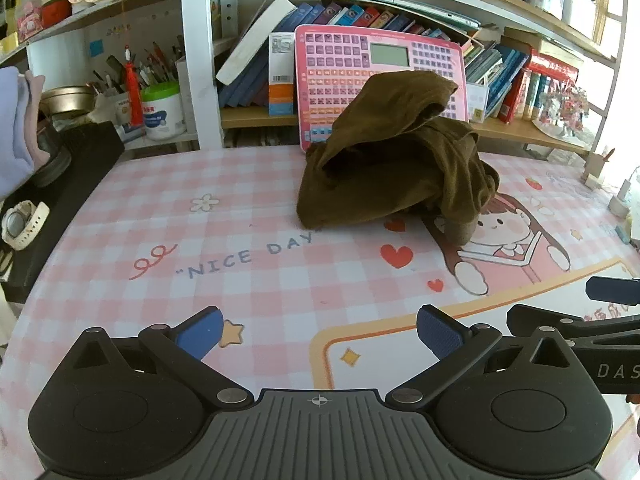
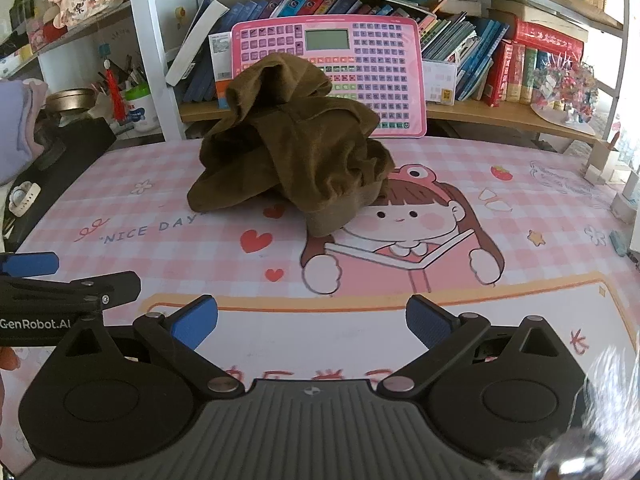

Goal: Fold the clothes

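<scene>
A crumpled olive-brown garment (image 1: 392,164) lies heaped on the pink checked table mat (image 1: 160,232), near the back of the table; it also shows in the right wrist view (image 2: 296,156). My left gripper (image 1: 320,336) is open and empty, low over the near part of the mat, well short of the garment. My right gripper (image 2: 312,324) is open and empty too, beside the left one; its fingers (image 1: 612,290) show at the right edge of the left wrist view. The left gripper's fingers (image 2: 30,264) show at the left edge of the right wrist view.
A pink toy keyboard tablet (image 2: 360,68) leans on the bookshelf (image 2: 500,114) right behind the garment. A white jar (image 1: 162,110), pen holders and a metal bowl (image 1: 66,100) stand at back left. A white watch (image 1: 22,224) lies on a black surface at left. Small items (image 2: 622,200) crowd the right edge.
</scene>
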The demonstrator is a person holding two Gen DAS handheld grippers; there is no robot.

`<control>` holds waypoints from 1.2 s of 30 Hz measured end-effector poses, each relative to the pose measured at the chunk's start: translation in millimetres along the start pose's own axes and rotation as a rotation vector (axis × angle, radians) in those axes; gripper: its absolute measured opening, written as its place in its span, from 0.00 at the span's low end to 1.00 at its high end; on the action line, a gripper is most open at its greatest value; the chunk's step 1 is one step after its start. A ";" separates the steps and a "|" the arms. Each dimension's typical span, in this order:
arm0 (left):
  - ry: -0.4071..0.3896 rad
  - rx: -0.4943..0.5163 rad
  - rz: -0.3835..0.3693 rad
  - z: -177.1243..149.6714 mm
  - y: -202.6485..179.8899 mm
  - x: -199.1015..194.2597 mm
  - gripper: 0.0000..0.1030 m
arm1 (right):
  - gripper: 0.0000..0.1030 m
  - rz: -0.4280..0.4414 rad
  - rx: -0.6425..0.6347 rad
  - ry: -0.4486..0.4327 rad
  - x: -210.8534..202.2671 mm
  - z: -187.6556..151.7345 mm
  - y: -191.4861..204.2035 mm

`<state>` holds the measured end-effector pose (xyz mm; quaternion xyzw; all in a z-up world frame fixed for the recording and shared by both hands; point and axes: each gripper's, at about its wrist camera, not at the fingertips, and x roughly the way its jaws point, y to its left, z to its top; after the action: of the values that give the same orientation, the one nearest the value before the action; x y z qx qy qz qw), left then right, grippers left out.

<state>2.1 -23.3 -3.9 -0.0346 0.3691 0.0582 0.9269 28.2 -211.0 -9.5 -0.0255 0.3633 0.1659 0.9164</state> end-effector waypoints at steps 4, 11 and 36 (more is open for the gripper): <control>-0.013 -0.020 0.033 4.9 -21.9 -0.9 1.00 | 0.99 0.035 -0.016 0.004 2.6 6.0 -25.3; -0.029 -0.040 0.091 14.2 -63.6 -2.3 1.00 | 0.99 0.106 -0.017 0.019 7.9 12.0 -73.0; 0.015 -0.205 0.416 -8.9 -54.1 -44.6 1.00 | 0.85 0.821 1.077 0.321 126.8 40.9 -133.7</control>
<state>-28.9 -81.5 21.4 -0.0522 0.3672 0.2849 0.8839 184.6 -294.2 -74.9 0.5479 0.5062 0.2900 0.5995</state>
